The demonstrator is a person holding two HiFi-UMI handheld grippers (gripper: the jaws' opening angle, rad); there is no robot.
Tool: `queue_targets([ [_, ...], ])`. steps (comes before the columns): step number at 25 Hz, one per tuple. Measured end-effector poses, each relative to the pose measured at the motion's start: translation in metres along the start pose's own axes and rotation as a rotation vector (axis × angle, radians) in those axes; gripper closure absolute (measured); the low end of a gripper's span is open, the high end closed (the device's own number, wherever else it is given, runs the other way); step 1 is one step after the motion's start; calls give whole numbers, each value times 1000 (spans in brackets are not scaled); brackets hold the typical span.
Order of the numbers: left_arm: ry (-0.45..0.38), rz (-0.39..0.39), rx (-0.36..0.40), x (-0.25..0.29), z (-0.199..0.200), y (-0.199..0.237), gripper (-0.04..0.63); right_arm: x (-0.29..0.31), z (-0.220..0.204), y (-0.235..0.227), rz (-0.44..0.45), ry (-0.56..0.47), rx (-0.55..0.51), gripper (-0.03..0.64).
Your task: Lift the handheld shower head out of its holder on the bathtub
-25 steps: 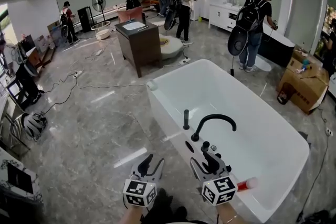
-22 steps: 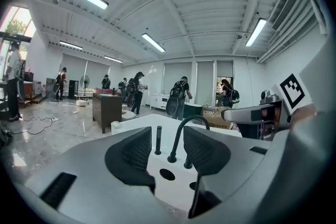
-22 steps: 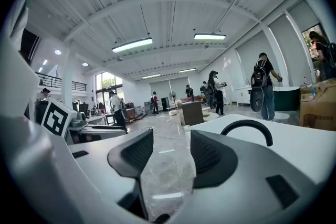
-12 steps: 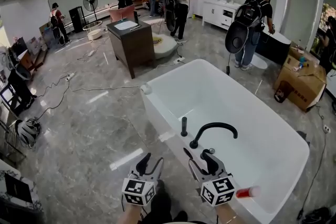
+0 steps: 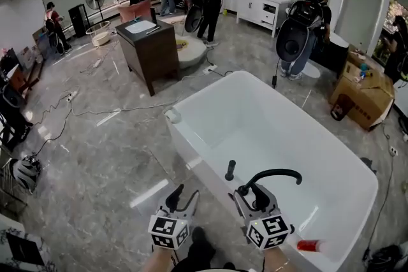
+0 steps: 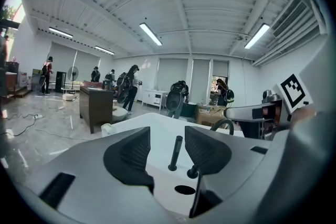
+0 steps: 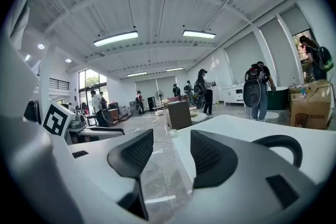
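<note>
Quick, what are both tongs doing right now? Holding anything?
Left tongs: open, just been opening wider, holding nothing.
Right tongs: open, holding nothing.

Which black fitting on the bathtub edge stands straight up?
The slim shower head, left of the spout in the head view; the spout bends in an arch instead.

The grey marble floor (image 5: 108, 156) carries a white bathtub (image 5: 255, 118) at near right and a dark wooden cabinet (image 5: 153, 51) farther off, left of centre. A cardboard box (image 5: 363, 95) stands on the floor at far right. Loose cables (image 5: 95, 113) run across the floor at left, between cabinet and near edge.
</note>
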State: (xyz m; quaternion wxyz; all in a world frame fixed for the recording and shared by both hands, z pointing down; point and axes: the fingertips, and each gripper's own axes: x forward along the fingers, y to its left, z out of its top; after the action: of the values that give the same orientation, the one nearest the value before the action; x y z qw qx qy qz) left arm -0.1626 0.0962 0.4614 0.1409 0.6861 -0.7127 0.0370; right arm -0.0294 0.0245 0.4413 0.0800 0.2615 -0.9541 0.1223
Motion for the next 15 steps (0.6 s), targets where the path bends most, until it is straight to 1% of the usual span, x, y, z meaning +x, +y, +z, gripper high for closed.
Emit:
queue_targets([
  [3,11,-33,1,29,12,40,387,45,9,-3,-40,0,9,407],
  [8,21,-101,14,85,24,84,387,98,19,-23,-117,-17,23,408],
  [11,25,-147,27,109,32,103,387,119,25,-30,-165,-36,28,408],
  [15,41,-205,46,137,37,116,387,135,27,-39,-216,-43,27,408],
])
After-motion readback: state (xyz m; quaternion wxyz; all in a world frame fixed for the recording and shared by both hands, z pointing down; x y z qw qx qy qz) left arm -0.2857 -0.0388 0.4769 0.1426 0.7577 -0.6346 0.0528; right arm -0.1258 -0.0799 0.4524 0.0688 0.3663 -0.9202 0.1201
